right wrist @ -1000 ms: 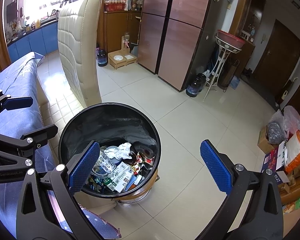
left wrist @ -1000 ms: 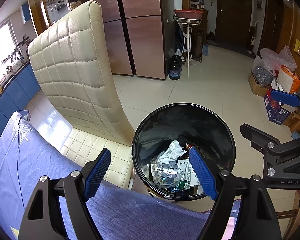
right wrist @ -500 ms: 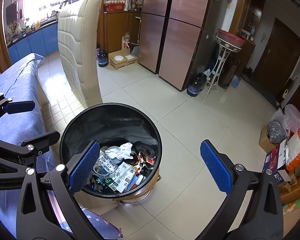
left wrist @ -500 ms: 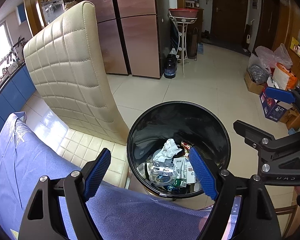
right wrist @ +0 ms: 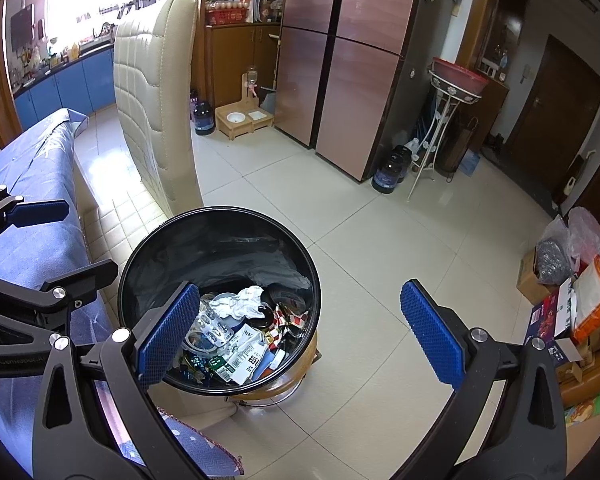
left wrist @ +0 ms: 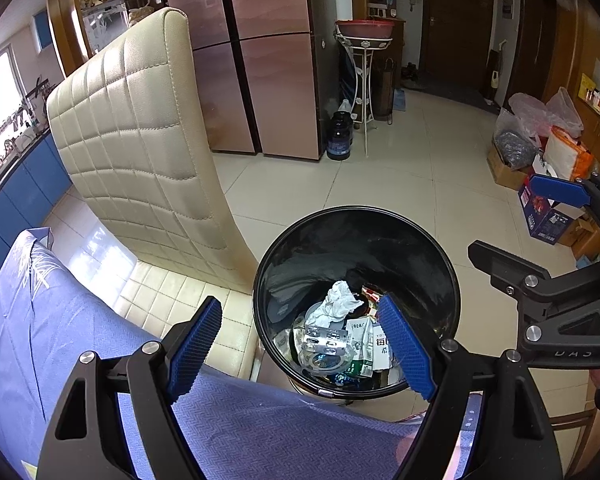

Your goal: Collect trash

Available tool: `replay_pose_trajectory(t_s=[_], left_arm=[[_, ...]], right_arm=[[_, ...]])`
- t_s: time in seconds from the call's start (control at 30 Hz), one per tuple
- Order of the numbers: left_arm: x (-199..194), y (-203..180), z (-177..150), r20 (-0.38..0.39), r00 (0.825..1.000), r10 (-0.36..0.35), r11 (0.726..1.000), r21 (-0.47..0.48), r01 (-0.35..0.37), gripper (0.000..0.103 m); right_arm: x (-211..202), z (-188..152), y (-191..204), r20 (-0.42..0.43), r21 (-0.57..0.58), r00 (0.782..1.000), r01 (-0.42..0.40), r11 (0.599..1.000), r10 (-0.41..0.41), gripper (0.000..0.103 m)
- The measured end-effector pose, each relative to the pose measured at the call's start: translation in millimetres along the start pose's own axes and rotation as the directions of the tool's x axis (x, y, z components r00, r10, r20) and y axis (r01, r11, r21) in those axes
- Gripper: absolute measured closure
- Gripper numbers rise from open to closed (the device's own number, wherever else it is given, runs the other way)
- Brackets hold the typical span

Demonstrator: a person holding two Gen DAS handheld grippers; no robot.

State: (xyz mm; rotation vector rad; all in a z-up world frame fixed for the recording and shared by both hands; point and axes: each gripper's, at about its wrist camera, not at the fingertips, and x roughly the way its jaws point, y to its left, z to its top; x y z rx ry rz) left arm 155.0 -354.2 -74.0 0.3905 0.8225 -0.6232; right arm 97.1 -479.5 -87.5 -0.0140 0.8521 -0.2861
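Note:
A round black trash bin [left wrist: 356, 220] stands on the floor beside the table; it also shows in the right wrist view [right wrist: 220, 216]. Inside lie a crumpled white tissue [left wrist: 340, 302], a blister pack [left wrist: 326, 338], cartons and wrappers [right wrist: 244, 350]. My left gripper [left wrist: 300, 348] is open and empty, above the table edge and the bin's near rim. My right gripper [right wrist: 296, 330] is open and empty, above the bin's right side and the floor. Each gripper shows in the other's view, the right one at the side [left wrist: 560, 216], the left one at the side [right wrist: 40, 232].
A blue tablecloth [left wrist: 60, 344] covers the table. A cream quilted chair [left wrist: 140, 136] stands left of the bin. Brown cabinets [left wrist: 276, 52], a plant stand [left wrist: 364, 40] and dark jugs [left wrist: 340, 136] are at the back. Boxes and bags [left wrist: 540, 152] sit at the right.
Both grippers stay open and empty. The left wrist view has drifted slightly, so the bin sits a little further left; the trash in the bin has not moved.

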Motion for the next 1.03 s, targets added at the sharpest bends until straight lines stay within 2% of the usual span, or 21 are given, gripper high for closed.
replay_pose_trajectory(t_s=[0.27, 0.77, 0.87, 1.03], left_arm=[[5.0, -1.2, -2.2, -0.01, 1.0, 0.027, 0.999, 0.023, -0.027, 0.025], [11.3, 4.9, -4.3, -0.05, 0.999, 0.014, 1.0, -0.014, -0.015, 0.025], [8.2, 4.6, -3.4, -0.041, 0.998, 0.04, 0.999, -0.009, -0.041, 0.025], [8.1, 7.3, -1.7, -0.047, 0.998, 0.028, 0.999, -0.028, -0.03, 0.025]], right_arm=[[-1.3, -0.2, -1.3, -0.002, 0.005, 1.0, 0.002, 1.0, -0.002, 0.004], [-2.1, -3.1, -1.3, -0.005, 0.008, 1.0, 0.016, 1.0, -0.016, 0.004], [-2.4, -2.0, -3.2, -0.004, 0.013, 1.0, 0.018, 1.0, -0.018, 0.004], [-2.3, -2.3, -3.6, -0.002, 0.012, 1.0, 0.021, 1.0, -0.021, 0.004]])
